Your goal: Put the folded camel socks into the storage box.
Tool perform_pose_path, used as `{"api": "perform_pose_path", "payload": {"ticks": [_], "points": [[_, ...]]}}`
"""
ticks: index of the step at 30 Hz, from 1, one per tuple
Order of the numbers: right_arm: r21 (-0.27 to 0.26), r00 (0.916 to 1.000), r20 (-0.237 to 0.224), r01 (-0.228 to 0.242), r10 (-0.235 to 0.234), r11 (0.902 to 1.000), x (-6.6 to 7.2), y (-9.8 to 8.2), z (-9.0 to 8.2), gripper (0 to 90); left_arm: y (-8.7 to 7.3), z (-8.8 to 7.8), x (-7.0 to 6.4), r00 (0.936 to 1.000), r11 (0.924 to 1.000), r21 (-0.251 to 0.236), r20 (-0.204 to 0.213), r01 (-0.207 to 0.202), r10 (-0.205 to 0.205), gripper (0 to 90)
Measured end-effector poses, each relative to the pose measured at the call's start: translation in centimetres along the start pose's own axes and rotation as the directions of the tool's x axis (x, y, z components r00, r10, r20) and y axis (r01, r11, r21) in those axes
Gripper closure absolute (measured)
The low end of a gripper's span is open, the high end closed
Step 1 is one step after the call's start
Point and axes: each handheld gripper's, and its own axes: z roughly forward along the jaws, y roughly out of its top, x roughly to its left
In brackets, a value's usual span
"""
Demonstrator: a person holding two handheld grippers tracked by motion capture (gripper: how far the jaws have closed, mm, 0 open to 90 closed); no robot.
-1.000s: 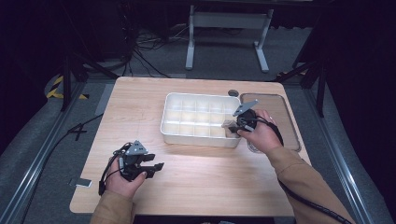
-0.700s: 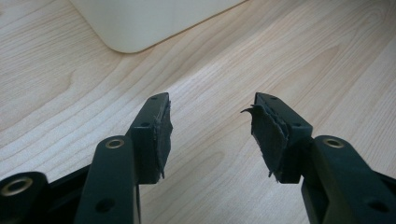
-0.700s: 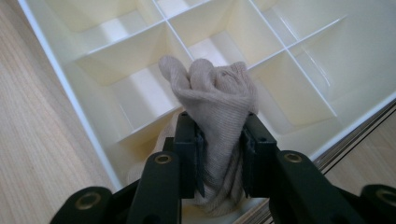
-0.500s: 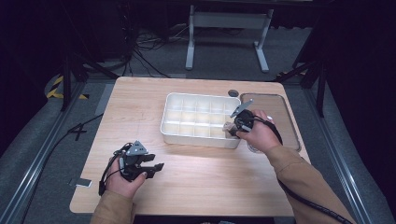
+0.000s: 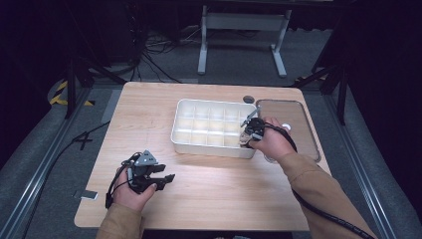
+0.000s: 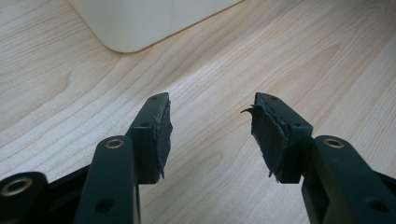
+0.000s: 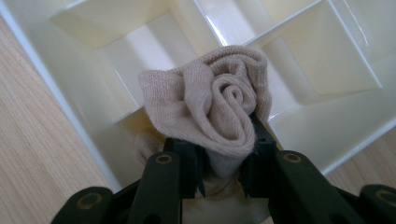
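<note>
Pinching a rolled beige sock [image 7: 212,105] between nearly closed jaws above the near right corner of the white divided tray [image 5: 180,130], the right gripper [image 5: 247,135] risks snagging it on a divider, while the left gripper [image 6: 210,126] rests wide open and empty, well left of the tray.

No text, label, brand, number or sign can be read in any of the views. In the high view, the yellow-and-black striped tape [image 5: 63,94] on the floor at the left of the frame is a plain marking without letters, and the small grey tag [image 5: 89,194] at the tabletop's lower left edge is too small to make out.
</note>
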Motion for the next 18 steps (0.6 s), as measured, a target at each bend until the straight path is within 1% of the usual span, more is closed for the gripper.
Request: {"api": "perform_pose_path", "payload": {"ticks": [3,5,6,7,8,10,11,12,14,15,16,17,18], "points": [[0.006,1.0,-0.003,-0.006,0.006,1.0,0.0,0.1,0.0,69.0,0.0,-0.1,0.0,1.0,1.0,0.003,0.002,0.004,-0.004,47.9],[-0.005,0.9997,-0.019,-0.014,0.014,0.9999,-0.1,0.0,-0.2,65.9,0.0,-0.1,0.0,1.0,1.0,0.004,0.0,0.008,-0.008,47.8],[-0.011,0.9997,-0.019,-0.018,0.017,0.9998,-0.1,0.0,-0.4,63.6,0.0,0.0,0.1,1.0,1.0,0.001,-0.004,-0.003,0.003,47.7],[-0.017,0.9995,-0.023,-0.022,0.022,0.9996,-0.1,0.0,-0.6,59.9,0.0,0.0,0.1,1.0,1.0,0.005,-0.002,-0.005,0.006,47.7],[-0.026,0.9996,-0.016,-0.023,0.023,0.9994,-0.1,0.1,-0.8,56.6,0.0,0.0,0.1,0.9999,0.9999,0.006,-0.004,-0.01,0.01,47.7],[-0.05,0.9992,-0.028,-0.029,0.028,0.9983,-0.1,0.2,-1.1,56.0,0.0,0.1,0.0,1.0,1.0,0.005,-0.002,-0.004,0.004,47.8],[-0.051,0.9994,-0.023,-0.027,0.026,0.9983,-0.1,0.3,-1.3,56.0,0.0,0.1,0.0,1.0,1.0,0.006,0.003,0.002,-0.002,47.7],[-0.059,0.9992,-0.027,-0.03,0.028,0.9978,0.0,0.4,-1.4,56.2,0.0,0.1,-0.1,1.0,1.0,0.007,0.003,0.003,-0.003,47.7],[-0.068,0.9991,-0.027,-0.034,0.033,0.9971,0.0,0.5,-1.6,62.5,0.0,0.1,-0.1,1.0,1.0,0.007,0.003,0.002,-0.002,47.7],[-0.064,0.9994,-0.026,-0.025,0.024,0.9977,0.0,0.6,-1.7,68.7,0.0,0.1,-0.1,1.0,1.0,0.007,0.004,0.003,-0.003,47.7],[-0.064,0.9994,-0.026,-0.025,0.024,0.9977,0.0,0.6,-1.7,68.7,0.0,0.1,-0.1,1.0,1.0,0.007,0.004,0.003,-0.003,47.7],[-0.058,0.9996,-0.022,-0.018,0.017,0.9981,0.0,0.6,-1.8,72.9,0.0,0.1,-0.1,1.0,1.0,0.009,0.003,0.004,-0.004,47.7],[-0.051,0.9995,-0.027,-0.016,0.014,0.9986,0.0,0.5,-1.8,74.9,0.0,0.2,-0.1,1.0,1.0,0.009,-0.002,-0.004,0.004,47.7]]}}
